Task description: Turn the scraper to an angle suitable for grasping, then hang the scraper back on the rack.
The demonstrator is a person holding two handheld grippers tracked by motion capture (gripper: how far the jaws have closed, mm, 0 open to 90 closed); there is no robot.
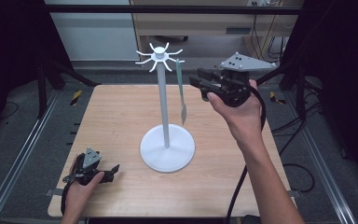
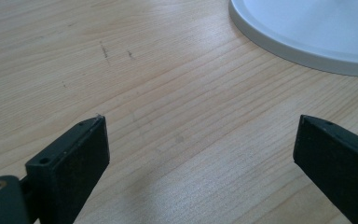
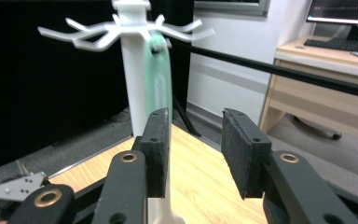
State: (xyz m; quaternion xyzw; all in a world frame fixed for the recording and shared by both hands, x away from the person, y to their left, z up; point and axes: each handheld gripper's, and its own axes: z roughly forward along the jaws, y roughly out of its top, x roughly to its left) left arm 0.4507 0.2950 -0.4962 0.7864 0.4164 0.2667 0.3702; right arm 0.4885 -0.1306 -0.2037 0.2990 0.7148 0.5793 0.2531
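I see a white plastic rack (image 1: 164, 100), a slim upright pole on a round disc base with curved hooks fanned out on top, standing mid-table. A pale green, probably plastic, spatula (image 1: 181, 91) hangs from one right-side hook, blade downward, beside the pole.

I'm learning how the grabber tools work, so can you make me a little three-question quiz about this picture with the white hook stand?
1. True or false: the green plastic utensil hangs from a hook of the white metal hook stand.
2. Which gripper is raised in the air near the utensil: A) left gripper, B) right gripper?
3. Fill in: the left gripper rests low on the light wooden table, and its jaws are ____.

Key
1. True.
2. B. Its jaws stand apart beside the utensil, gripping nothing.
3. Open, with bare table between them.
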